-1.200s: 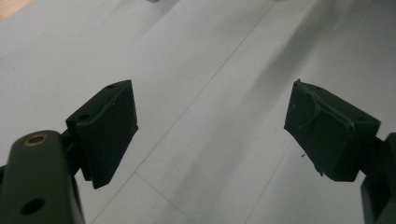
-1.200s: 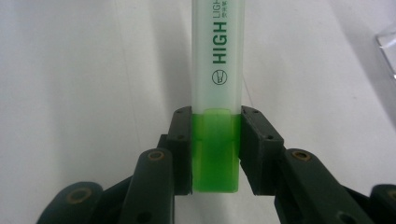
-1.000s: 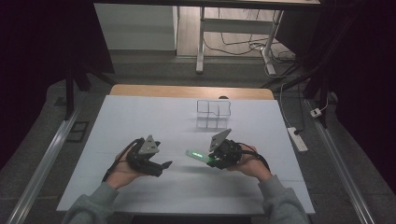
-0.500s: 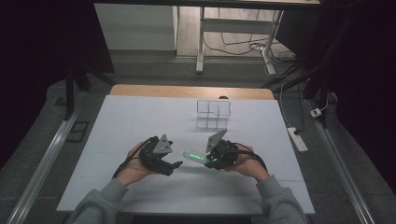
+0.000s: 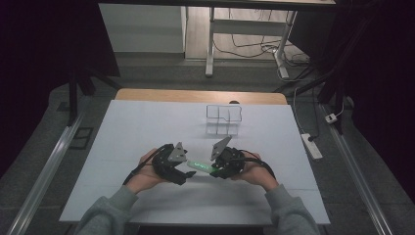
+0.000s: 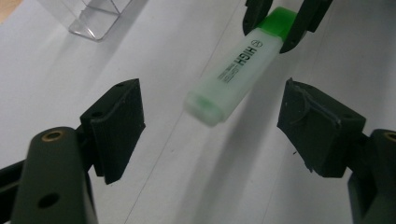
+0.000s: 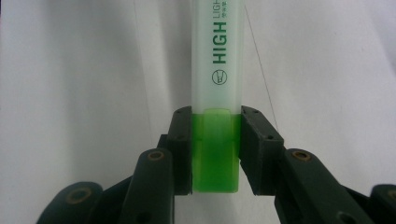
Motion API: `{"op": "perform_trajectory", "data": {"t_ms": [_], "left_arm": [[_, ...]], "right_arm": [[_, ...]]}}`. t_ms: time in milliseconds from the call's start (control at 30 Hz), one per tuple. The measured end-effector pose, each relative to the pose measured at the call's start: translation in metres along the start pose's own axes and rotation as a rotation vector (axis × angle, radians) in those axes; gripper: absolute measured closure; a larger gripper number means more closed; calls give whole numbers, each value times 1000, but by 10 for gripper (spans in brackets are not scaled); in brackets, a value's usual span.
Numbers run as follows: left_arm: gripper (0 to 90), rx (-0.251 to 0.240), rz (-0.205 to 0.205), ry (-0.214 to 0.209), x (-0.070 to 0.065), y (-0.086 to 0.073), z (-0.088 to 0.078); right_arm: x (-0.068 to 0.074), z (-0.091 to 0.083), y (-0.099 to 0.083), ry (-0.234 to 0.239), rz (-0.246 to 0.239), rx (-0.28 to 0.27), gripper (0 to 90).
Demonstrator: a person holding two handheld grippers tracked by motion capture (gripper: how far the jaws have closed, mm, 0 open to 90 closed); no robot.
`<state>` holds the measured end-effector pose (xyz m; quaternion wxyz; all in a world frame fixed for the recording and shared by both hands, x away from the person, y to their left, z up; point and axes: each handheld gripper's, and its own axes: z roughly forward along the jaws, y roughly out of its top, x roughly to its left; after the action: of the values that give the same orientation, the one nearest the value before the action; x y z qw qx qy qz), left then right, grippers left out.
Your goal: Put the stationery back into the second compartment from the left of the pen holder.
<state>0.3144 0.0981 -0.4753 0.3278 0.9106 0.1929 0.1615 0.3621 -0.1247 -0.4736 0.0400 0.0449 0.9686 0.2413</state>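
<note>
- The right tool (image 7: 215,154) is clamped on the bright green cap end of a highlighter (image 7: 218,70), one jaw on each flat side of the cap.
- The highlighter is held off the white worktop (image 5: 122,127) at its near middle and reaches left toward the left tool (image 6: 210,126).
- The left tool's jaws stand wide apart, and the free pale end of the highlighter (image 6: 233,74) lies between and just beyond them, touching neither.
- A clear plastic organizer (image 5: 223,119) stands farther back on the worktop, well apart from both tools.
- The highlighter looks light, stiff and smooth, so probably a little slippery.
- For the left tool, the pale barrel near the free end seems the best hold, across its flat faces; a firm pull along its length might part cap and barrel.
</note>
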Motion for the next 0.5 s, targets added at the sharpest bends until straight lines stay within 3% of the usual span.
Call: {"op": "perform_trajectory", "data": {"t_ms": [200, 500], "left_arm": [[247, 9, 41, -7, -2, 2, 1], [307, 69, 143, -26, -11, 6, 11]], "right_arm": [[1, 4, 12, 8, -23, -4, 664], [6, 7, 16, 26, -48, 18, 664]]}}
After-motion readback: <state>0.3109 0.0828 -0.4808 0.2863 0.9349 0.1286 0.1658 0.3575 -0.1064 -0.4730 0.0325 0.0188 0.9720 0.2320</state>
